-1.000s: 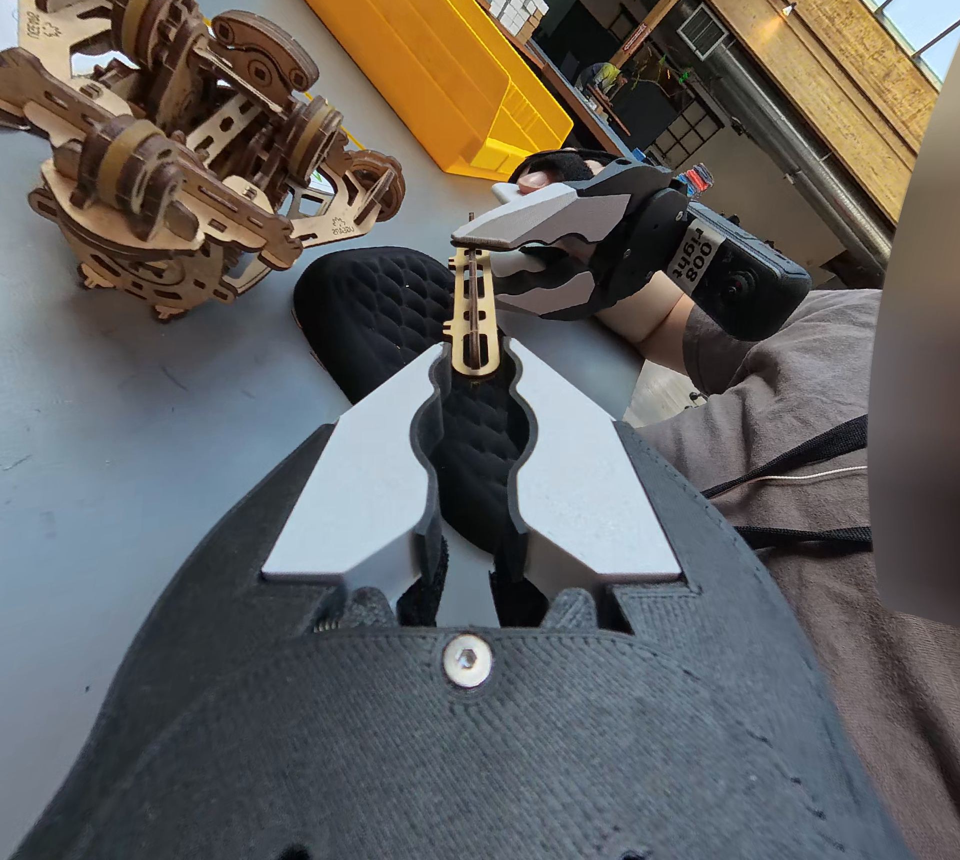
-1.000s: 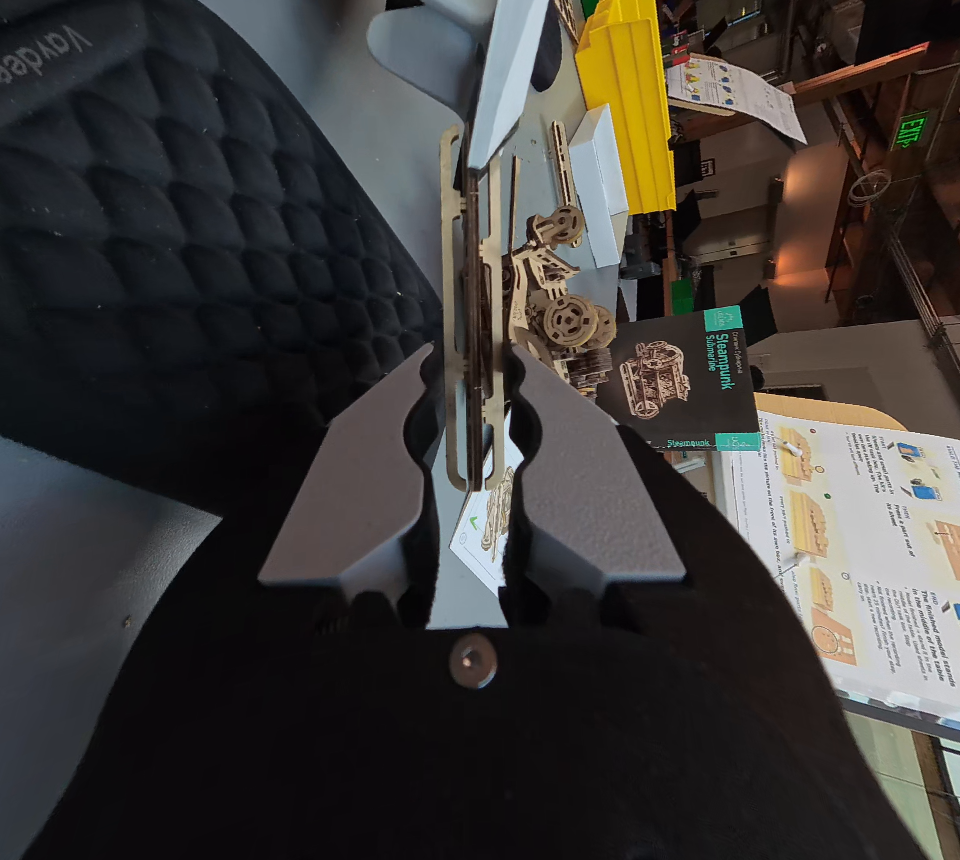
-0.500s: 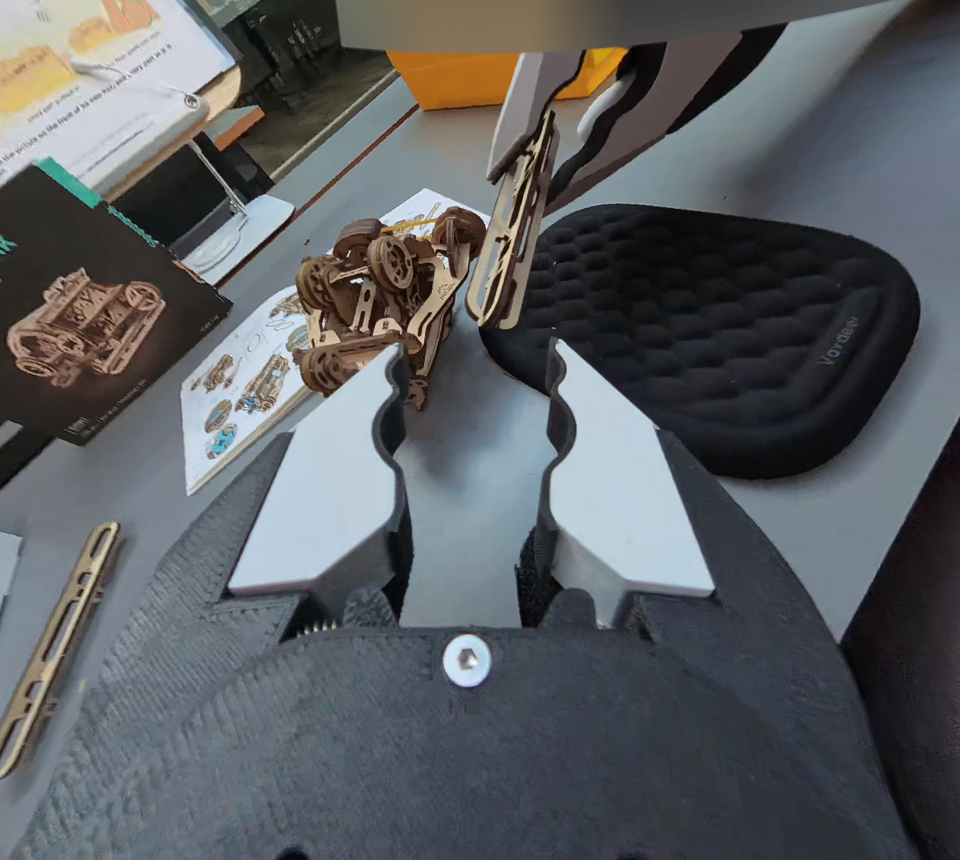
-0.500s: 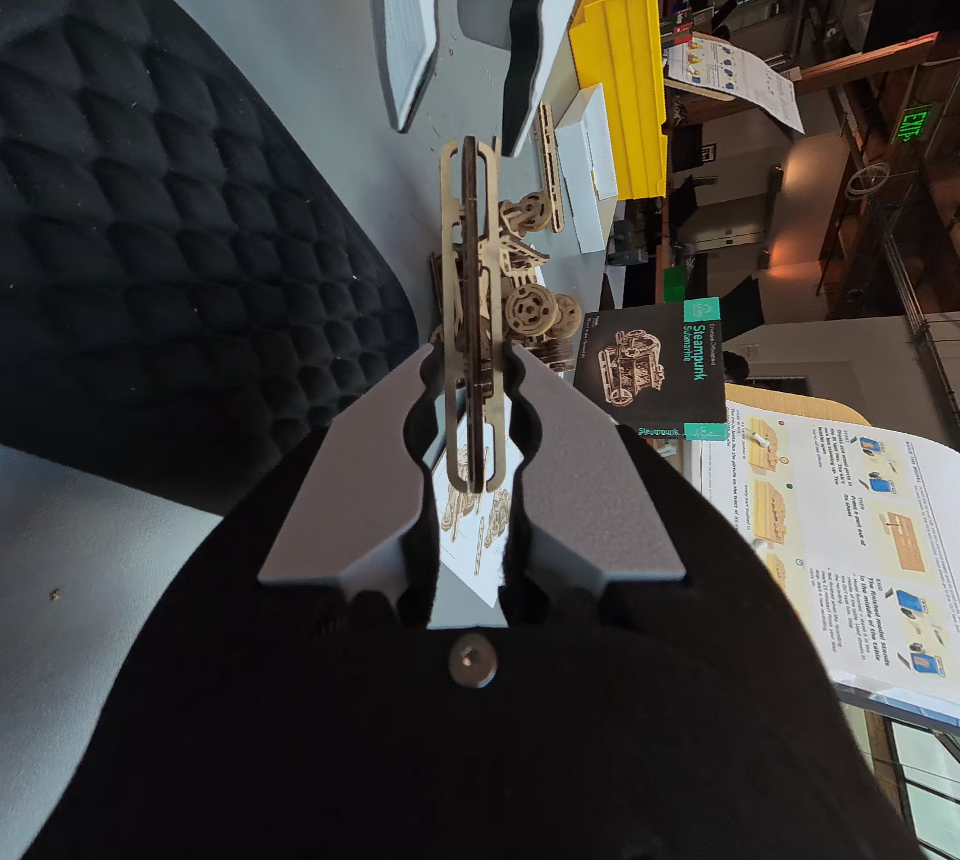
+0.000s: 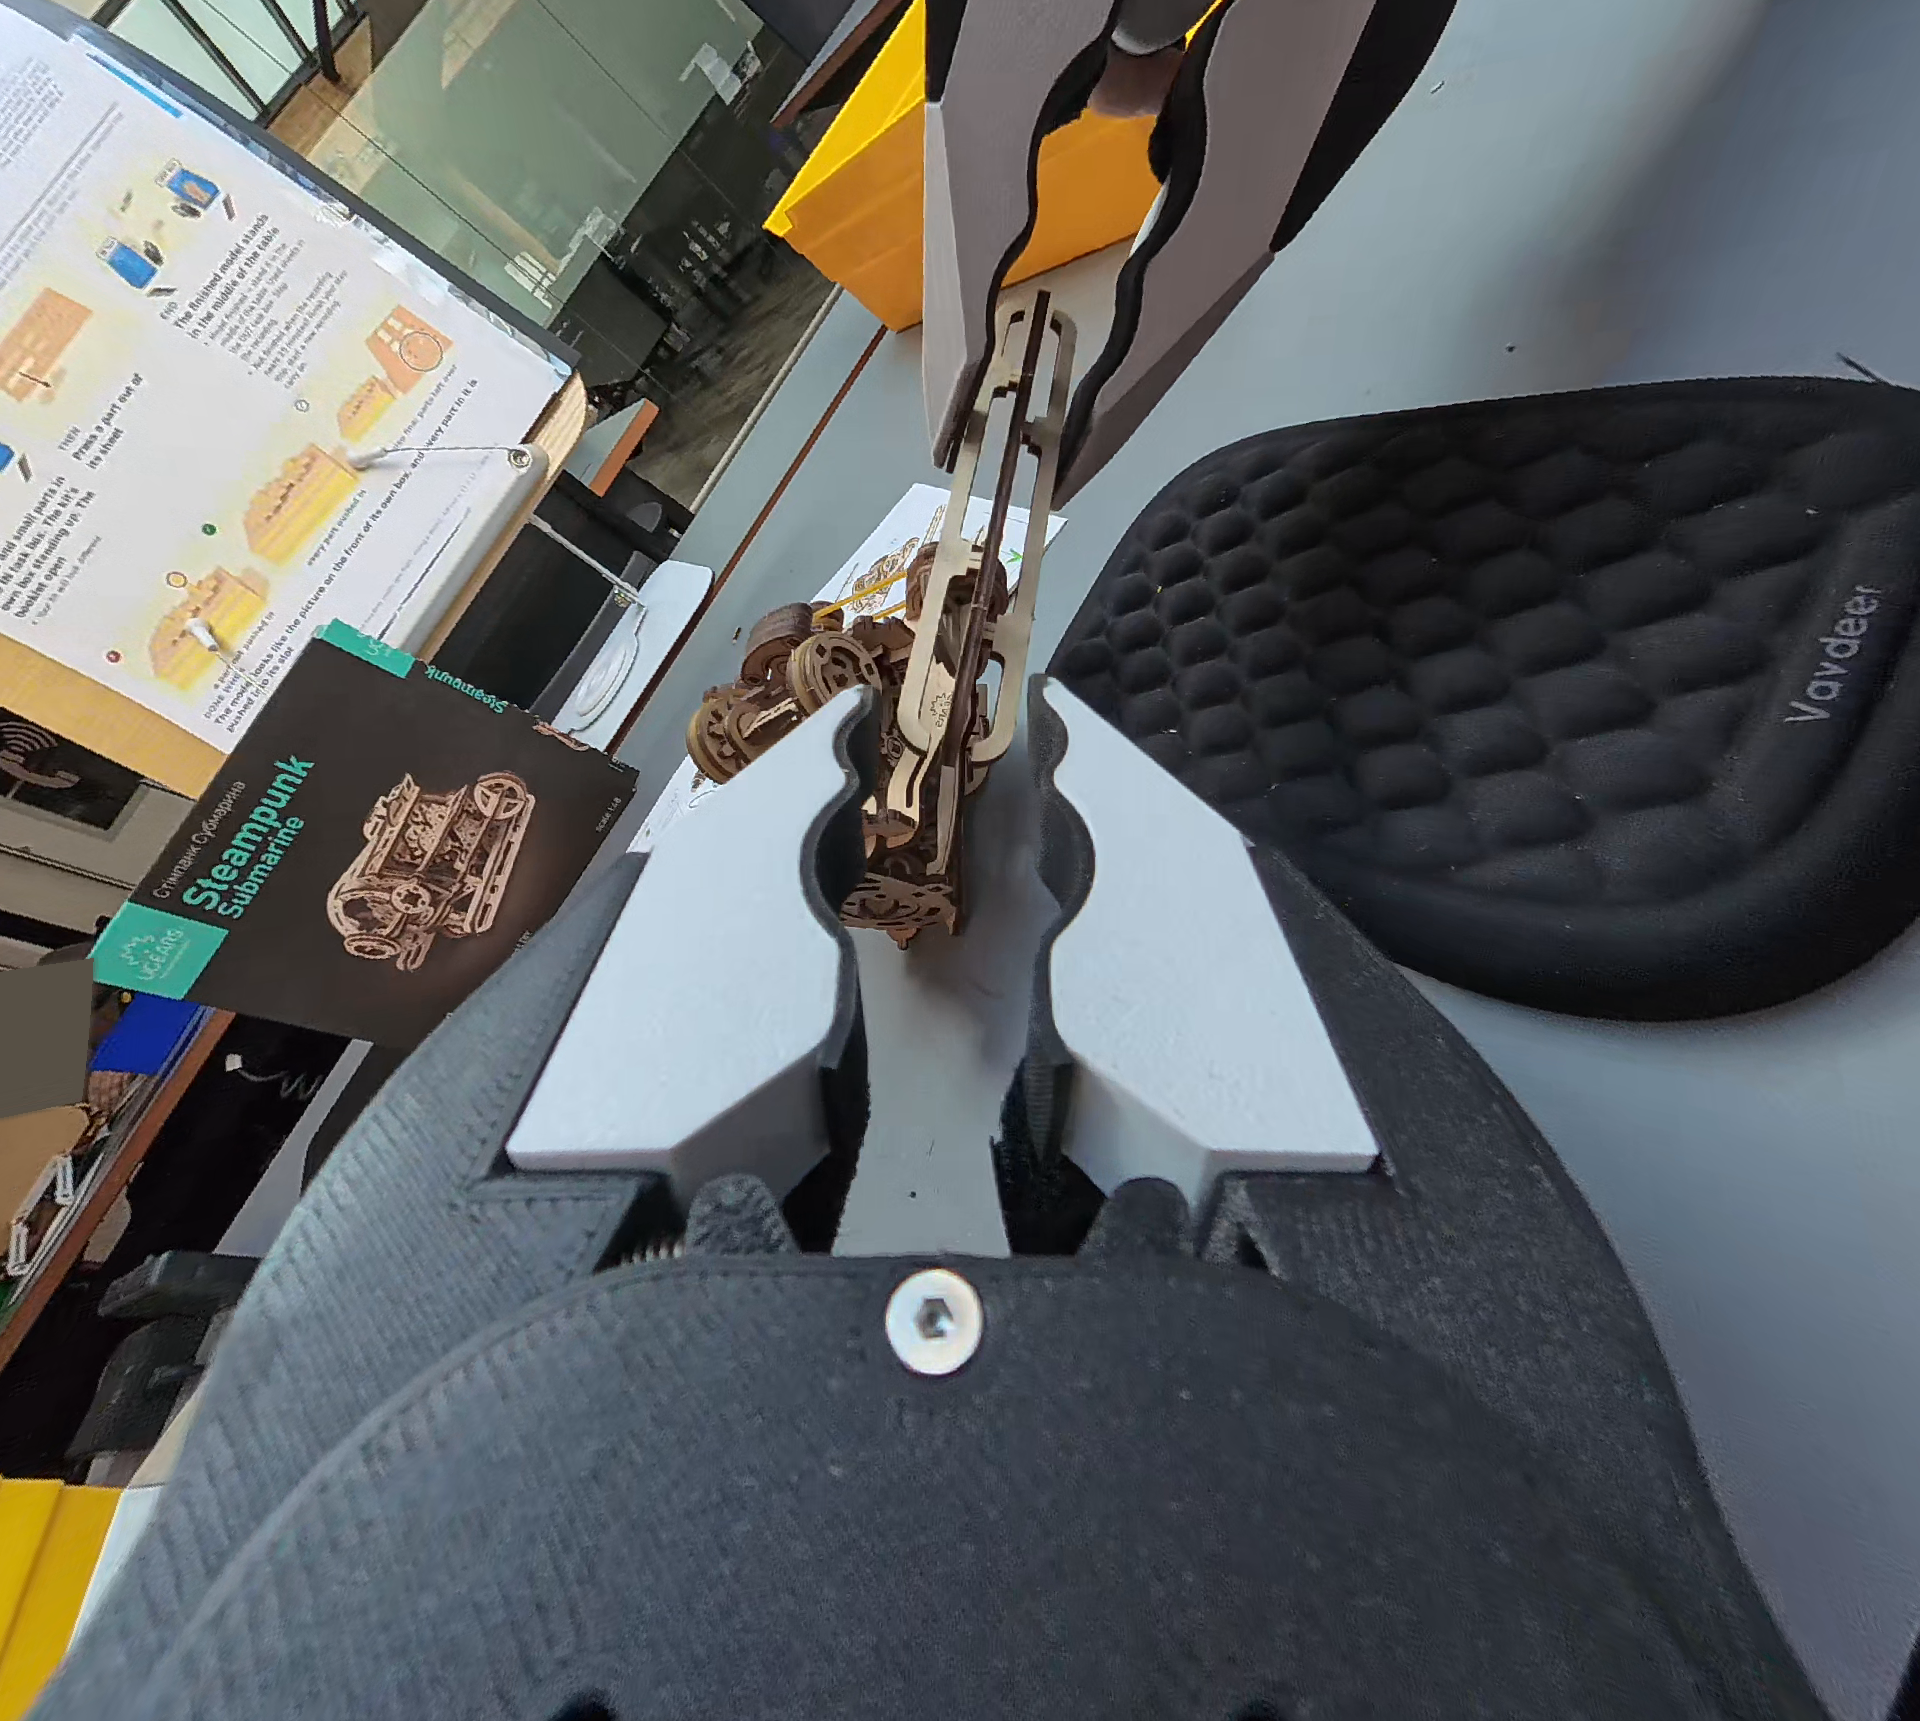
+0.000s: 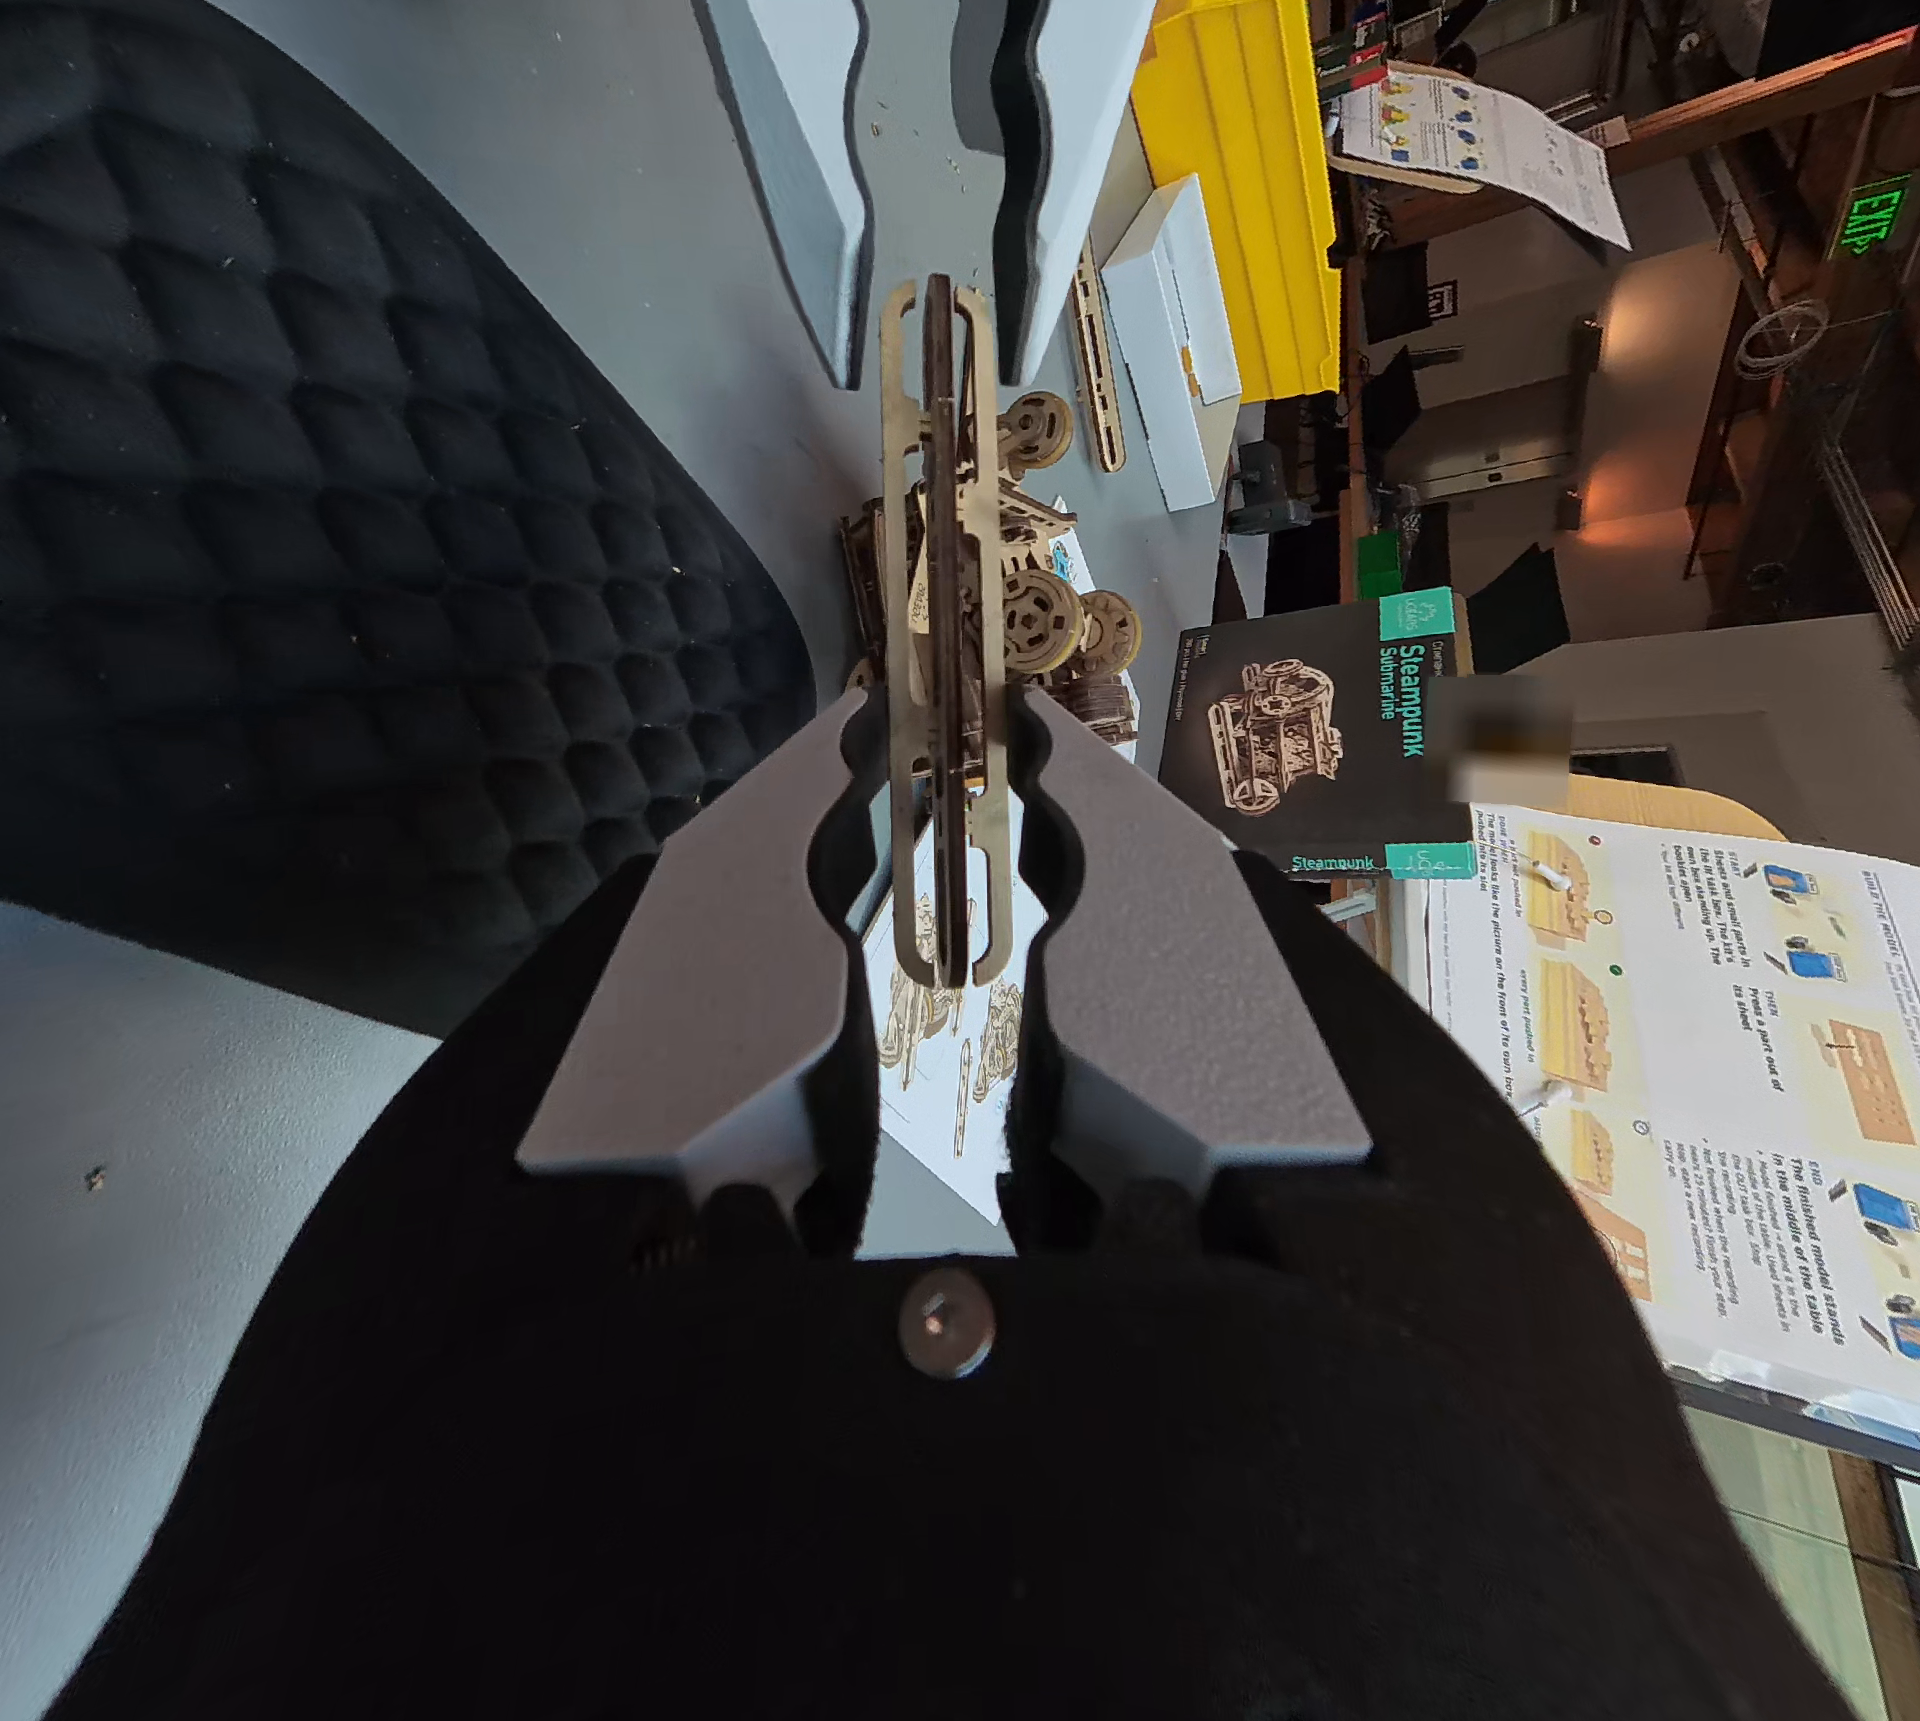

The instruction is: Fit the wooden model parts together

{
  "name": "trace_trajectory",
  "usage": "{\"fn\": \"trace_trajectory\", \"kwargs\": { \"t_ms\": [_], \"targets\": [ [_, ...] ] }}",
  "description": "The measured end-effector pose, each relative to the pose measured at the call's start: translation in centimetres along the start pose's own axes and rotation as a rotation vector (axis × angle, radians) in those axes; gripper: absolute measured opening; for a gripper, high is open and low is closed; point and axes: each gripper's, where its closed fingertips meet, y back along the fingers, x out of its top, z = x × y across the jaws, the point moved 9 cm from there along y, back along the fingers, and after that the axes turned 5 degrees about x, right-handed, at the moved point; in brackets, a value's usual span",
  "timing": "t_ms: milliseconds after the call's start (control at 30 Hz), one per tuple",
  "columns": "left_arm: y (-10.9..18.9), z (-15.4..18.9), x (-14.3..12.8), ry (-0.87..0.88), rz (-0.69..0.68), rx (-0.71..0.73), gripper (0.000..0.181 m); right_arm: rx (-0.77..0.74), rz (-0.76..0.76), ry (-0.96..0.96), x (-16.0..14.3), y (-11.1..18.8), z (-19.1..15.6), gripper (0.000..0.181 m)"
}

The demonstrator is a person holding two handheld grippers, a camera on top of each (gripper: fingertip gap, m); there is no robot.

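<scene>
A wooden slotted part [image 6: 940,632], two pale strips with a dark piece between them, is held edge-on in my right gripper [image 6: 940,705], which is shut on it. It also shows in the left wrist view [image 5: 987,549], hanging from the right gripper [image 5: 1013,393]. My left gripper [image 5: 951,705] is open, and the part's free end lies between its fingertips without touching them. In the right wrist view the left gripper [image 6: 935,367] stands open at the part's far end. The assembled wooden model [image 5: 769,705] [image 6: 1039,622] sits on the grey table behind the part.
A black quilted pad [image 5: 1507,684] [image 6: 312,528] lies beside the grippers. A black model box [image 5: 364,840], an instruction sheet [image 5: 208,383], a yellow bin [image 6: 1247,144], a white box [image 6: 1174,341] and a loose wooden strip [image 6: 1101,362] stand beyond the model.
My left gripper let go of the part's end, swung away, and has come back open around that free end. My right gripper kept hold of the part.
</scene>
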Motion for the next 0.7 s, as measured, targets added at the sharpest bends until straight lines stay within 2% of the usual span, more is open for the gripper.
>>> {"fn": "trace_trajectory", "kwargs": {
  "t_ms": [33,333,700],
  "targets": [
    [0.0,0.0,0.0,-0.007,0.002,0.005,0.023,0.0,-0.001,-0.001,0.0,0.0,0.0,0.02],
    [-0.1,-0.4,-0.4,0.002,-0.017,0.015,0.02,0.036,-0.009,0.011,-0.2,-0.7,0.8,0.02],
    [-0.9,-2.4,-1.9,0.116,-0.029,0.042,0.02,0.173,-0.065,0.041,-0.5,-2.5,4.3,0.02]
  ]
}}
